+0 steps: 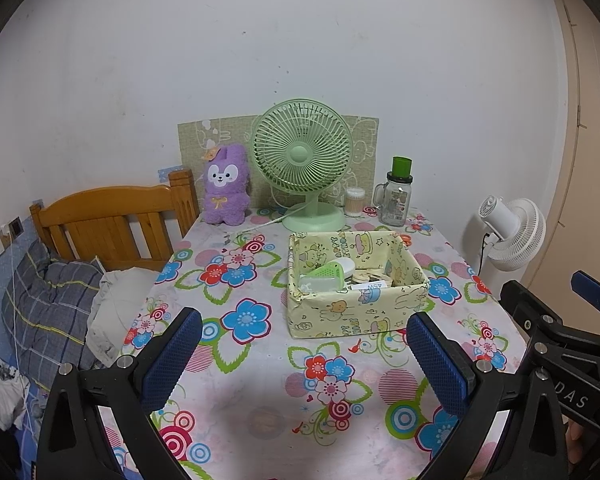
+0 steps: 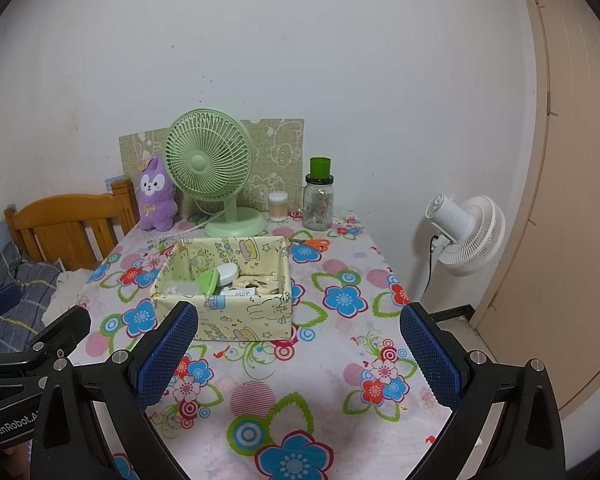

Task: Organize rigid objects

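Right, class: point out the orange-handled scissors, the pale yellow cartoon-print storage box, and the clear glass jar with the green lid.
Orange-handled scissors [image 2: 315, 244]: right wrist view, on the handles.
Pale yellow cartoon-print storage box [image 2: 244, 316]: right wrist view, front wall.
Clear glass jar with green lid [image 2: 318, 204]: right wrist view, glass body.

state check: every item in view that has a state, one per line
left gripper: open, empty, above the table
right gripper: open, empty
storage box: open top, small items inside
green fan: upright, cannot tell if it runs
glass jar: upright, lid on
cotton swab tub: upright
scissors: flat on the table behind the box
white fan: standing on the floor
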The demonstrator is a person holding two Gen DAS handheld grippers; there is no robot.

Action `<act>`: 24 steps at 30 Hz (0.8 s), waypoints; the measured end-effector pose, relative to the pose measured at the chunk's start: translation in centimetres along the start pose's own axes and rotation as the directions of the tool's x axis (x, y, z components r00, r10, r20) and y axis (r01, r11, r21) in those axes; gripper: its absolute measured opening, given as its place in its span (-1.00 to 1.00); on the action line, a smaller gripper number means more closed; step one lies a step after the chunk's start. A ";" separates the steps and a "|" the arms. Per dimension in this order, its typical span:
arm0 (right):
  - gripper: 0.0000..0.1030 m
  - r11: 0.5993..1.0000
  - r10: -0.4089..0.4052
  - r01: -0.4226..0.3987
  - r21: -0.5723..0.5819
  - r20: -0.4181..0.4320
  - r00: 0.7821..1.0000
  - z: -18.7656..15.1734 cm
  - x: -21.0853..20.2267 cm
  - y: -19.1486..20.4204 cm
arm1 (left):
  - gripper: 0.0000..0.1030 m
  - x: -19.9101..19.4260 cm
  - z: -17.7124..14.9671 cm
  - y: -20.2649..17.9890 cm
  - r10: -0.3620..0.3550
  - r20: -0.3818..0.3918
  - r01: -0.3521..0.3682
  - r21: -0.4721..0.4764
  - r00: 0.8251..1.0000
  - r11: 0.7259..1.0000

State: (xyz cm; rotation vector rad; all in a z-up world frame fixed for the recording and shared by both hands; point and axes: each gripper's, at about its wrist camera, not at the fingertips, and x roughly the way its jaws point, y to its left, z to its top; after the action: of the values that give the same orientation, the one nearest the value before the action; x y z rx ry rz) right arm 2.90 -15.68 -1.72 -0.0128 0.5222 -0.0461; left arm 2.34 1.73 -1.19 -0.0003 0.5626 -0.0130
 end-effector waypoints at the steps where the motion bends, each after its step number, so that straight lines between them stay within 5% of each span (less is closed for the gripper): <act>1: 0.98 1.000 0.000 0.000 0.000 0.000 1.000 0.0 0.0 0.0 | 1.00 0.0 0.0 0.0 0.000 0.000 0.000 0.000 1.000 1.000; 24: 0.98 1.000 0.000 0.000 -0.002 0.001 1.000 0.0 0.0 0.2 | 1.00 -0.1 -0.1 0.3 0.010 0.003 -0.010 -0.005 1.000 1.000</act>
State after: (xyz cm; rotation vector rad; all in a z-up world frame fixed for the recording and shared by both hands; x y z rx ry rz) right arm 2.96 -15.50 -1.70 -0.0148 0.5211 -0.0460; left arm 2.21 2.04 -1.23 -0.0022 0.5597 -0.0021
